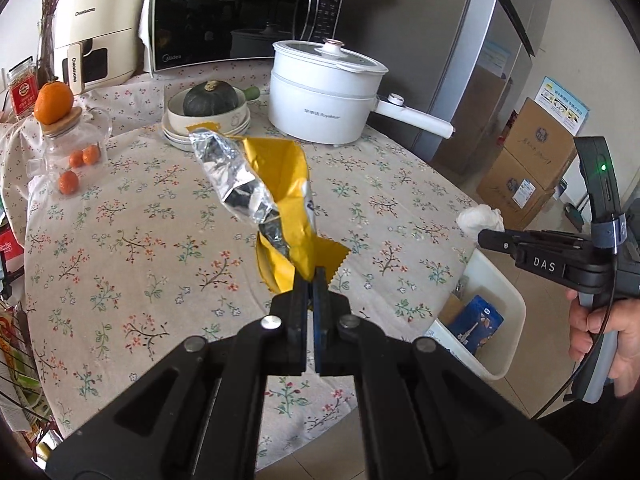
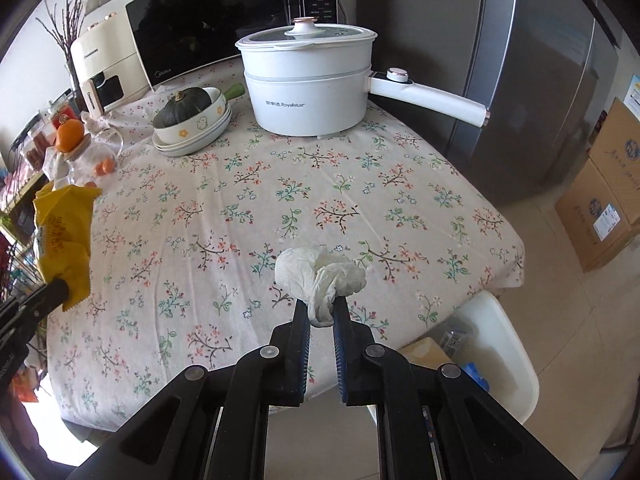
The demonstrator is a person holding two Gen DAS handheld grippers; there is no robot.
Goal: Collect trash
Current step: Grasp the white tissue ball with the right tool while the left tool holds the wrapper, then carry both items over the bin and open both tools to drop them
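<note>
Your left claw (image 1: 311, 276) is clamped on a yellow snack wrapper (image 1: 294, 216), holding it up above the tabletop (image 1: 132, 216). Your right claw (image 2: 321, 312) grips a crumpled white tissue (image 2: 320, 272) above the tabletop's right edge, just over the white bin (image 2: 508, 344) beside that edge.

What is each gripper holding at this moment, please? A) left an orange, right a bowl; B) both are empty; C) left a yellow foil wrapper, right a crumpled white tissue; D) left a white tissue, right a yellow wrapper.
C: the left gripper is shut on the yellow foil wrapper, and the right gripper pinches the crumpled white tissue above the table.
</note>
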